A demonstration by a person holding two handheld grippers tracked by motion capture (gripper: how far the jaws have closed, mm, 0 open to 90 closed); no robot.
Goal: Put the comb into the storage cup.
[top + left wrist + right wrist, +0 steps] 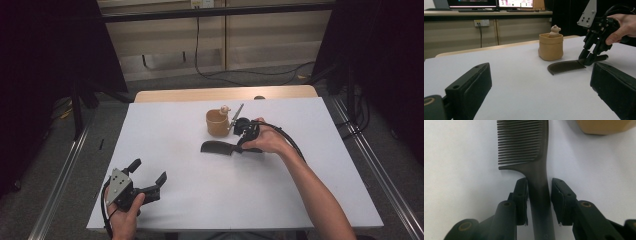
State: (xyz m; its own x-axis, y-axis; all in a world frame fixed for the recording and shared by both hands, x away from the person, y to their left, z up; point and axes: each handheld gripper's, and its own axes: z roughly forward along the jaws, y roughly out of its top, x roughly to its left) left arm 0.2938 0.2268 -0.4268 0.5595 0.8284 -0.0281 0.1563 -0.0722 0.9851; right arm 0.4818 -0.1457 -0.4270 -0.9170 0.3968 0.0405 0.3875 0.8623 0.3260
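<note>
A black comb lies flat on the white table top, its teeth pointing left in the high view. My right gripper straddles the comb's handle: the left pad sits against it and a thin gap shows at the right pad, so the jaws stand open around it. From the left gripper view, that right gripper tips down onto the comb. My left gripper rests near the front left corner, open, with nothing between its fingers.
A tan cup with a small bear figure in it stands just behind the comb, close to my right gripper. A wooden table edge runs along the back. Metal rails flank the table on both sides.
</note>
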